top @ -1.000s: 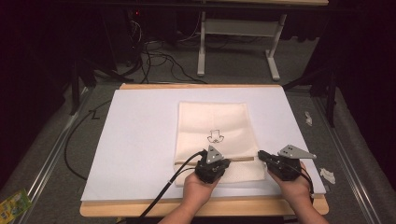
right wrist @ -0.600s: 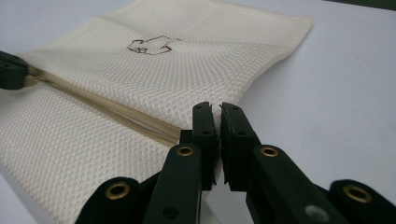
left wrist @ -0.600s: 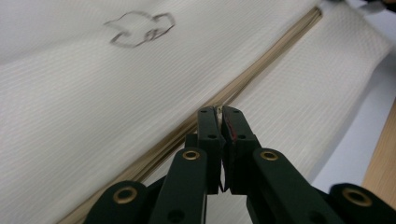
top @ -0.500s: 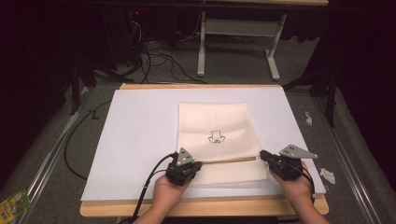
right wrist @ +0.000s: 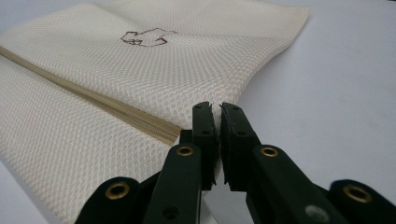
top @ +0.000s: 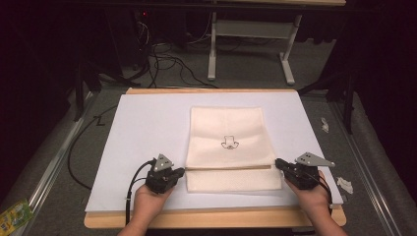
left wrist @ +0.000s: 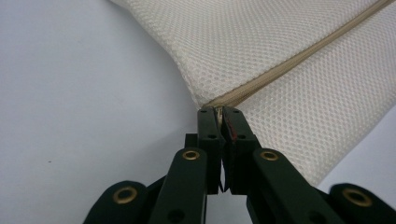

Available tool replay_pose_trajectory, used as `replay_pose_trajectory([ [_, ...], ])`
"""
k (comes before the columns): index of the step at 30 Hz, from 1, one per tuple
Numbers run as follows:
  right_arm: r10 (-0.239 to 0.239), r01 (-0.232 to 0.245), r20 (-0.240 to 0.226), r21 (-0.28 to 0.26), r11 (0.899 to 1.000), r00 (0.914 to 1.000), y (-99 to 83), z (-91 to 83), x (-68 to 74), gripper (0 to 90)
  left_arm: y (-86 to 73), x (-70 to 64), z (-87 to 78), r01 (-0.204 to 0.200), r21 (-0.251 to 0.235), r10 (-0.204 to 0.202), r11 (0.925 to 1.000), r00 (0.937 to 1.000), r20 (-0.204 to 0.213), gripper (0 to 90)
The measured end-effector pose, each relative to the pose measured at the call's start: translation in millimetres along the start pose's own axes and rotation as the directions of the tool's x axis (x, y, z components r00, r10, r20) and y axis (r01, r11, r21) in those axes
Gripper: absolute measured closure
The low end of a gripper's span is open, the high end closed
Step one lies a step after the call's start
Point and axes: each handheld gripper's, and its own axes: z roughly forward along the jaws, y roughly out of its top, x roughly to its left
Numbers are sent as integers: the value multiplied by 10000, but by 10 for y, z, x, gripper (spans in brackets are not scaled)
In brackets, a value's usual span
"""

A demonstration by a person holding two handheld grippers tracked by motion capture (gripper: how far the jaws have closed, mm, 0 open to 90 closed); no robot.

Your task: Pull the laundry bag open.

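Left gripper [top: 180, 172]: closed on the left end of the zipper [left wrist: 285, 65], at the mesh bag [top: 230, 140]'s left edge.
Right gripper [top: 278, 163]: jaws nearly together at the bag's right edge; whether cloth is pinched cannot be told.
Bag position: laid flat mid-table on the white sheet [top: 142, 128], near part just before the hands.
Handling: judged light, soft and limp; best held at the zipper's two ends and kept taut.
Count: one bag, one zipper, two grippers.
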Motion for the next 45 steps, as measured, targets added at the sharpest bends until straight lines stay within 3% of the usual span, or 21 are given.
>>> replay_pose_trajectory([
  [4, -40, 40, 31, -48, 10000, 10000, 18, 5, 28, 864, 1, 21, -6, 182, -5, -182, 9998, 9997, 159, 874],
  [8, 43, -43, 201, 22, 10000, 9998, -12, 12, -1, 858, -10, -19, -2, -16, 138, 10, 9999, 9989, 472, 872],
  [11, 208, -210, 146, 120, 9997, 9997, -33, 21, -28, 855, -23, -40, 25, -200, 338, 185, 9992, 9989, 424, 872],
  [18, 111, -110, 4, 846, 9964, 9999, -115, 105, -33, 850, -62, -24, 71, -56, 518, 31, 9986, 9988, 483, 868],
  [23, 71, -83, 97, 1223, 9925, 9999, -149, 158, -48, 825, -69, -33, 83, -89, 571, 73, 9983, 9996, 286, 853],
  [27, 125, -127, 24, 1068, 9942, 9999, -136, 145, -61, 761, -72, 7, 51, 94, 358, -100, 9993, 9998, 155, 778],
  [30, 317, -306, -163, 654, 9974, 9994, -74, 99, -90, 618, -54, 61, -28, 360, -268, -360, 9990, 9994, 19, 671],
  [34, 316, -316, -165, 32, 9995, 9994, 4, 42, -148, 419, -28, 142, -154, 159, -1021, -211, 9946, 9985, -496, 527],
  [39, 662, -643, 358, -531, 9965, 9972, 30, -83, -348, 283, -14, 310, -404, -14, -1883, -224, 9821, 9920, -1240, 375],
  [41, 528, -482, 699, -659, 9967, 9962, 8, -144, -441, 239, -35, 375, -487, -255, -1963, -91, 9802, 9848, -1737, 303],
  [42, 534, -481, 868, -621, 9969, 9948, -11, -178, -478, 220, -62, 411, -522, -435, -1946, 19, 9799, 9779, -2093, 273],
  [45, 590, -522, 1235, -570, 9970, 9906, -78, -266, -591, 196, -112, 456, -530, -561, -1628, 117, 9851, 9650, -2619, 164],
])
